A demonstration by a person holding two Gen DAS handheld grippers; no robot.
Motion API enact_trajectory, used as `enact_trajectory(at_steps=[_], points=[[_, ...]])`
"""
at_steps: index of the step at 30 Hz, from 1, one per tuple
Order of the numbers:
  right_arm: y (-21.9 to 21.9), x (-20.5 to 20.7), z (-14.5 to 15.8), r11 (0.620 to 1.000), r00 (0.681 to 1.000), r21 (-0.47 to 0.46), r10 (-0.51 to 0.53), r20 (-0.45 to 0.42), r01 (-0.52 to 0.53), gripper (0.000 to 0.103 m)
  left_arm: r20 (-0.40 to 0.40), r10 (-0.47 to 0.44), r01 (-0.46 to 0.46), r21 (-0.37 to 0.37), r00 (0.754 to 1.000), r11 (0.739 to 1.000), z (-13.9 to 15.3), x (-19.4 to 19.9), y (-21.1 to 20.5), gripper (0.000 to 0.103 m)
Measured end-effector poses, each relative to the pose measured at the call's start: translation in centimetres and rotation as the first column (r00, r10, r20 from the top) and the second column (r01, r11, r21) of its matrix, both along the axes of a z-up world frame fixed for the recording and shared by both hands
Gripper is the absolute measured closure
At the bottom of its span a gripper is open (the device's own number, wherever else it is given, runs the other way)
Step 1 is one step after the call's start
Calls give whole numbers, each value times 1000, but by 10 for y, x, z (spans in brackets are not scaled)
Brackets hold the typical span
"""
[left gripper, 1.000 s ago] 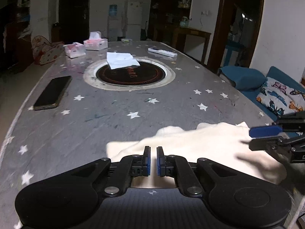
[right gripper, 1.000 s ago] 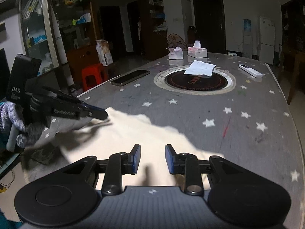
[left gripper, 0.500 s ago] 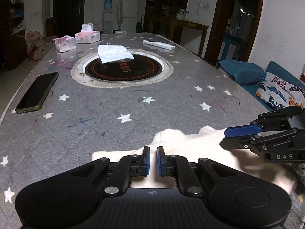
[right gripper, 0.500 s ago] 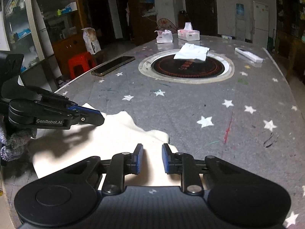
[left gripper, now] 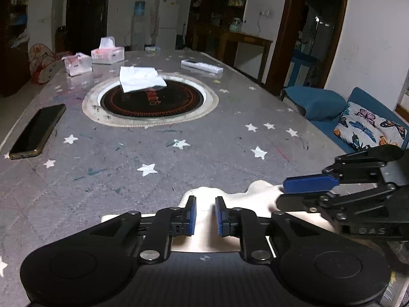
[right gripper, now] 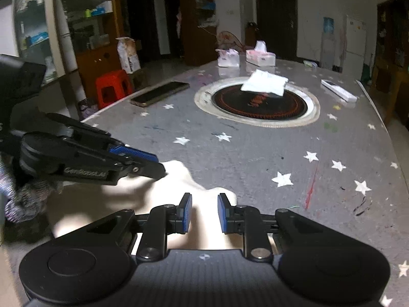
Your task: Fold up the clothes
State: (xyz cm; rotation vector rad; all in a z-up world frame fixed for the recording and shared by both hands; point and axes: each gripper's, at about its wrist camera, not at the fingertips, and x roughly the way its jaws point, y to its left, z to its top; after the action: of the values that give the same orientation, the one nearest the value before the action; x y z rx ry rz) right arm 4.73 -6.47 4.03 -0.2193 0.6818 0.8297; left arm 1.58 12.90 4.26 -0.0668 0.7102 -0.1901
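A cream cloth lies bunched at the near edge of the star-patterned table, directly under both tools; it reads as light, limp and easy to wrinkle, likely to sag and slide on the smooth top, so an outer edge or corner looks the surest place to pinch. The left gripper hangs over the cloth's far hem, its jaws having just been opening, a narrow gap apart with fabric showing between but not clamped. The right gripper sits to its right over the same hem, jaws likewise a little apart and pressing on nothing. Most of the cloth is hidden beneath the tool bodies, so its shape, folds and kind of garment cannot be made out. Farther off lie a phone, a white rag on the round inset, tissue boxes and a remote.
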Motion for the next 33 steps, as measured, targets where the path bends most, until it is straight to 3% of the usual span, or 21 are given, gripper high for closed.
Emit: enact_trajectory(at_steps=[8, 13, 20, 26, 33], points=[[-35, -41, 3, 1000, 1000, 22, -14, 5, 14, 83, 40, 12, -12, 7, 999, 1000, 8, -43, 1, 83], [-50, -44, -14, 998, 998, 17, -52, -27, 52, 83, 25, 43, -44, 21, 999, 999, 0, -63, 5, 82], [-42, -59, 2, 999, 999, 36, -8, 50, 6, 82, 15, 103, -103, 5, 995, 995, -7, -80, 16, 76], [-37, -60, -20, 1000, 999, -15, 6, 48, -5, 81, 18, 118, -118, -17, 993, 993, -13, -86, 16, 75], [-40, -60, -18, 998, 998, -64, 9, 57, -5, 81, 11, 116, -115, -45, 993, 992, -15, -89, 10, 74]])
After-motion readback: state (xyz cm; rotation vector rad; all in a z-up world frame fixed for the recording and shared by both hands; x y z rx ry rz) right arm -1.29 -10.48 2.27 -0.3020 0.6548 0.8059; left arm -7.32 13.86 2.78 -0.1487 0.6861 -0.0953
